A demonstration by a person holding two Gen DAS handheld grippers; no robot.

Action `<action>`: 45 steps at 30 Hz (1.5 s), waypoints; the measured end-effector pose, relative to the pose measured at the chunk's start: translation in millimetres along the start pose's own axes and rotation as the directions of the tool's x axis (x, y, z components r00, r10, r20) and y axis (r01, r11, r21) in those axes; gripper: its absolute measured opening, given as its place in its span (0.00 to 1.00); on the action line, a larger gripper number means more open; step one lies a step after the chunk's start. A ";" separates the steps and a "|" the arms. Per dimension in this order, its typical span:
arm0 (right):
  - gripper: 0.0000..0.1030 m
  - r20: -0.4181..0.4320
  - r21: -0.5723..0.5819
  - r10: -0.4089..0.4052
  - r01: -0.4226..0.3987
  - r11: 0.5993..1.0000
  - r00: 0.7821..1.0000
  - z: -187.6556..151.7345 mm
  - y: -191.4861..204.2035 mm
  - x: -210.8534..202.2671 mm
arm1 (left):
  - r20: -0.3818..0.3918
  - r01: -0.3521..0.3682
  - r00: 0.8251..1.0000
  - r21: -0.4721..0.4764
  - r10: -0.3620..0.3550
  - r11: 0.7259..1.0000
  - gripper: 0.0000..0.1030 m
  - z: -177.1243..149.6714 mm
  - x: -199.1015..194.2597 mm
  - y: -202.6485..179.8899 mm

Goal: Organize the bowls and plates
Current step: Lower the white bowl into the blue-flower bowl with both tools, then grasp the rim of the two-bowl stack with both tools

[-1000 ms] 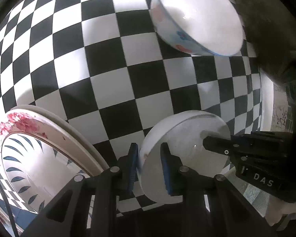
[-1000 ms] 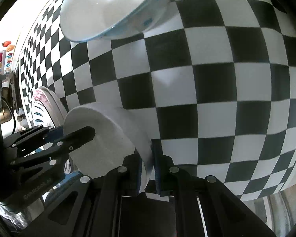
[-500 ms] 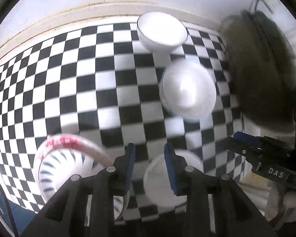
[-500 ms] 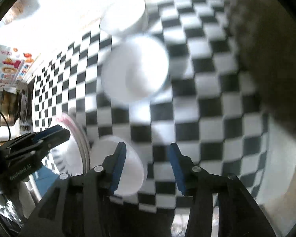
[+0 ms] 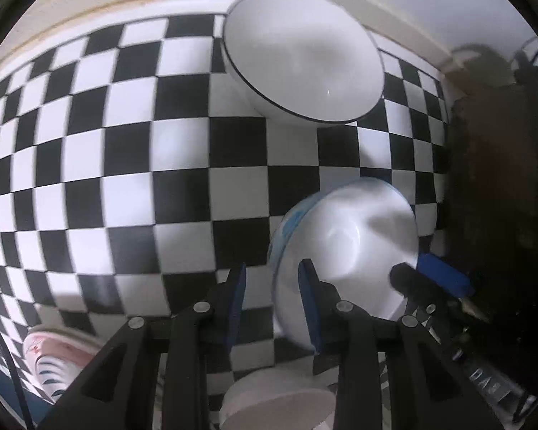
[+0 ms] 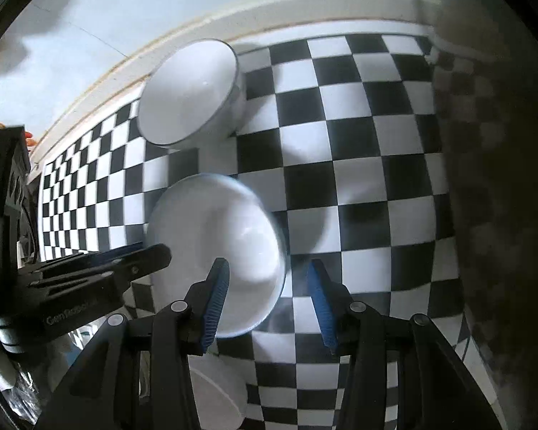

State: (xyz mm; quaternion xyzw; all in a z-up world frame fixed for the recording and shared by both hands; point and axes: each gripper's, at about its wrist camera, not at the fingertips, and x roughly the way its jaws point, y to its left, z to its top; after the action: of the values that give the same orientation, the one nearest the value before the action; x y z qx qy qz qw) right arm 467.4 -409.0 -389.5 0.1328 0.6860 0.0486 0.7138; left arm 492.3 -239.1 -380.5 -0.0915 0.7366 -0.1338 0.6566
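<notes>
The table has a black and white checkered cloth (image 5: 132, 179) that runs back to a pale wall. A white bowl with a dark rim (image 5: 305, 68) sits far back, and a bowl with blue marks (image 5: 348, 251) sits close to me, just in front of both my grippers. My left gripper (image 5: 270, 301) and my right gripper (image 6: 269, 297) both have their blue pads apart and hold nothing, and a small white dish (image 5: 279, 397) lies right under them, with a flowery plate (image 5: 53, 354) off at the left edge.
</notes>
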 end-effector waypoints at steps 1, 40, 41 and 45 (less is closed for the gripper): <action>0.47 -0.010 0.003 -0.003 0.003 1.000 1.000 2.9 -1.3 5.9 | -0.011 0.000 1.000 0.002 0.000 1.000 0.27 2.3 4.7 -1.0; 0.07 -0.004 -0.015 0.027 -0.027 1.000 1.000 -21.8 13.3 -33.2 | 0.053 0.039 0.997 0.160 -0.048 0.986 0.19 -46.9 -64.4 -31.5; 0.07 0.005 -0.020 0.025 -0.025 0.999 1.000 -28.2 15.8 -40.0 | 0.055 0.039 0.997 0.166 -0.049 0.985 0.19 -51.7 -68.5 -31.5; 0.07 0.026 -0.035 0.032 -0.031 0.999 0.999 -55.3 26.0 -63.1 | 0.057 0.041 0.997 0.195 -0.053 0.980 0.19 -74.2 -81.0 -31.5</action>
State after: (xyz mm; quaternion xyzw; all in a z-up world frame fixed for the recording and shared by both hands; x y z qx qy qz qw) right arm 412.0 -393.1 -323.1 0.1319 0.6733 0.0697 0.7242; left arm 427.2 -238.0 -286.6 -0.0488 0.6969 -0.2174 0.6817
